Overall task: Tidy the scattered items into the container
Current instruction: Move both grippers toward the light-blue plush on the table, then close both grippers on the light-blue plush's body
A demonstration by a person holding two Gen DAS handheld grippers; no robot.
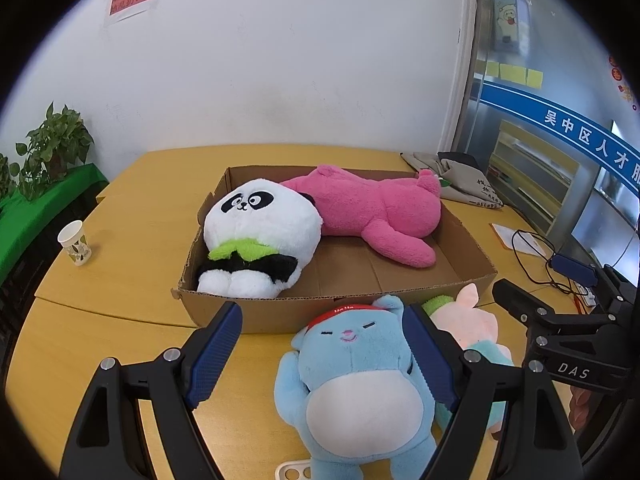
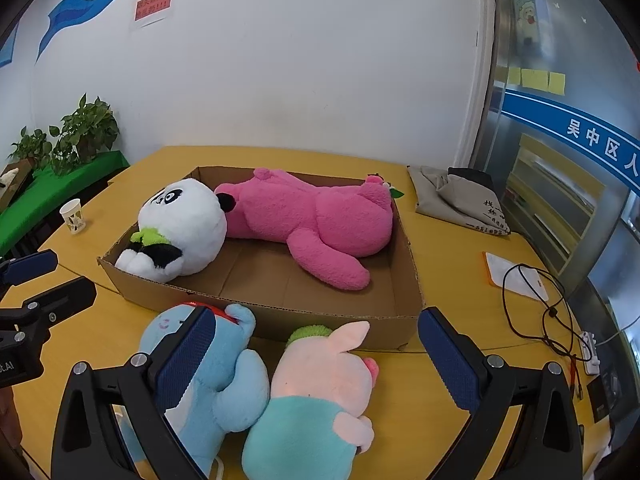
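Note:
A shallow cardboard box (image 1: 280, 312) (image 2: 320, 320) on the yellow table holds a panda plush (image 1: 260, 236) (image 2: 184, 228) and a big pink plush (image 1: 368, 208) (image 2: 312, 220). In front of the box lie a blue plush (image 1: 360, 384) (image 2: 224, 384) and a pale pink pig plush (image 1: 476, 324) (image 2: 320, 376), side by side and touching. My left gripper (image 1: 324, 352) is open, just above the blue plush with its jaws either side of the head. My right gripper (image 2: 316, 360) is open above the pig plush.
A paper cup (image 1: 76, 242) (image 2: 74, 216) stands at the table's left. A folded grey bag (image 2: 460, 196), a paper pad (image 2: 516, 276) and black cables with a power strip (image 2: 556, 316) lie on the right. Potted plants (image 2: 86, 128) stand at the far left.

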